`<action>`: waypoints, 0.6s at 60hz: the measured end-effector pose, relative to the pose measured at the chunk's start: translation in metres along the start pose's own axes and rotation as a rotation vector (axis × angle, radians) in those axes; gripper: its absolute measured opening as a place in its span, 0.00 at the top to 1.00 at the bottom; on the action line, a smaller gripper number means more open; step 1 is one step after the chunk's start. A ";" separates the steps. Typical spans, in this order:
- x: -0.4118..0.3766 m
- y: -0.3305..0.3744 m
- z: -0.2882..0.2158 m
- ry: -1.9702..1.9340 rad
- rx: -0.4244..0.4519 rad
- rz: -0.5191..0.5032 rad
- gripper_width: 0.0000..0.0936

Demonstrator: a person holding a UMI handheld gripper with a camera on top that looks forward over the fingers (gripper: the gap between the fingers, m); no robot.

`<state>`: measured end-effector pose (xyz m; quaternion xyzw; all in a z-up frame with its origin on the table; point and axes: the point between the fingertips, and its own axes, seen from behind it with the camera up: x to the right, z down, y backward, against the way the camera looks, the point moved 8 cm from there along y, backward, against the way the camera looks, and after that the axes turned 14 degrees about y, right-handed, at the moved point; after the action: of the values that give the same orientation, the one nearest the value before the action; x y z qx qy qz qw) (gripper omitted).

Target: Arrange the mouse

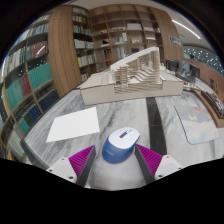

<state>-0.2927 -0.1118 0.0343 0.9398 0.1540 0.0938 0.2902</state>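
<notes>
One view is all we get, from the camera riding on the gripper (119,160), so we'll go through that. Containers first: the only things holding stuff are the bookshelves (40,60) lining the room on the left and at the back, and their compartments are packed with books and binders, too small for us to read. Nothing else on the table acts as a box or tray as far as we can tell.

On the marble-patterned table (185,125) we see a white sheet of paper (75,125) lying flat off to the left, and beyond it a big pale architectural model (135,75) with stepped tiers sitting further down the table.

Now the mouse (121,145): it's white with a blue body and sits right between the two fingers, with the purple pads (75,160) at either side. We can see a gap next to each pad, so the gripper is spread apart around it, not squeezing it. The mouse rests on the table.
</notes>
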 end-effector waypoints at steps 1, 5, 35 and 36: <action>0.000 -0.005 -0.003 0.005 0.001 0.008 0.13; 0.001 -0.021 -0.013 0.031 0.002 0.036 0.15; 0.033 -0.013 -0.077 0.108 0.105 0.041 0.55; 0.038 -0.006 -0.087 0.112 0.130 0.042 0.55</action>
<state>-0.2814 -0.0493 0.1050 0.9530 0.1558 0.1423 0.2176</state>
